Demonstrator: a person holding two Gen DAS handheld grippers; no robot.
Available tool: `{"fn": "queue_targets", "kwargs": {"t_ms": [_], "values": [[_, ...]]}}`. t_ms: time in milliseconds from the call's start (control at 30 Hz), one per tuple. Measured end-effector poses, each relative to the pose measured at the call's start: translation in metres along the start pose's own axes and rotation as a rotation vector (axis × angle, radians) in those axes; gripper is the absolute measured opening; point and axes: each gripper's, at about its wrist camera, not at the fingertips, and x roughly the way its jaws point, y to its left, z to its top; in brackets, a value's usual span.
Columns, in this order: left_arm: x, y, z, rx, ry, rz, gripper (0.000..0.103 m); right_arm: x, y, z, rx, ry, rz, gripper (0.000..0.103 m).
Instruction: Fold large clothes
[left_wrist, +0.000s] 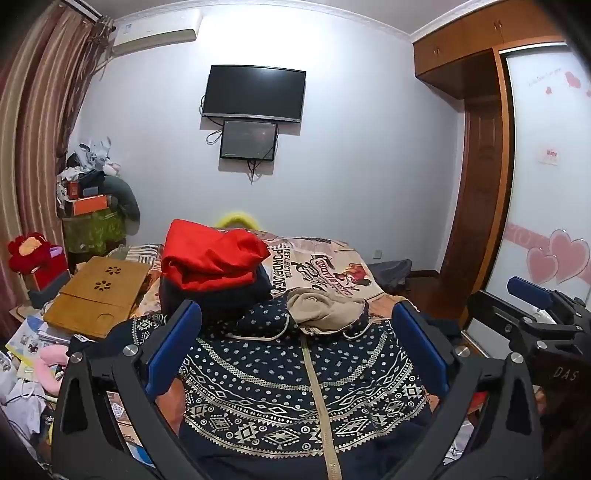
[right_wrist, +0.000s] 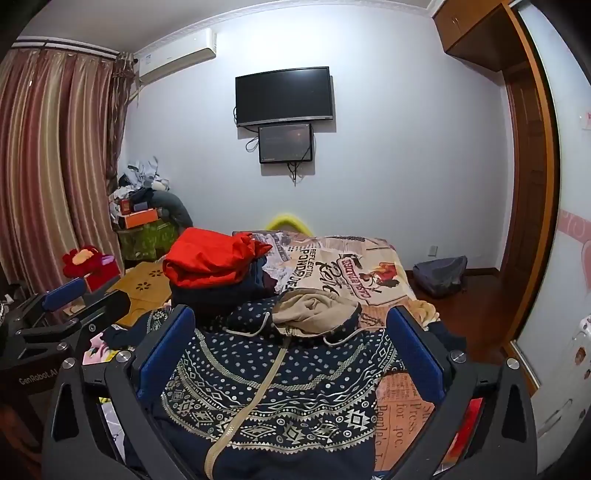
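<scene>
A navy zip hoodie (left_wrist: 295, 387) (right_wrist: 280, 391) with a white patterned print lies flat on the bed, its beige-lined hood (left_wrist: 325, 310) (right_wrist: 314, 310) toward the far end. My left gripper (left_wrist: 297, 350) hovers over its chest, jaws wide open, nothing between them. My right gripper (right_wrist: 291, 350) hangs over the same hoodie a little to the right, also open and empty. Each gripper shows in the other's view: the right gripper (left_wrist: 535, 314) at the right edge of the left wrist view, the left gripper (right_wrist: 66, 314) at the left edge of the right wrist view.
A pile of folded clothes topped by a red garment (left_wrist: 210, 258) (right_wrist: 210, 262) sits behind the hoodie on the printed bedspread (left_wrist: 332, 269) (right_wrist: 351, 266). A wooden lap tray (left_wrist: 99, 295) lies at the bed's left. Clutter fills the left floor; a wardrobe (left_wrist: 546, 184) stands on the right.
</scene>
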Motion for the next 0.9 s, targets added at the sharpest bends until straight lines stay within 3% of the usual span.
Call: {"fn": "queue_targets", "kwargs": {"t_ms": [900], "values": [[0.009,0.005,-0.005,-0.015,0.010,0.000,0.103,0.003,0.003,0.009,0.018,0.017,0.012,0.103]]}}
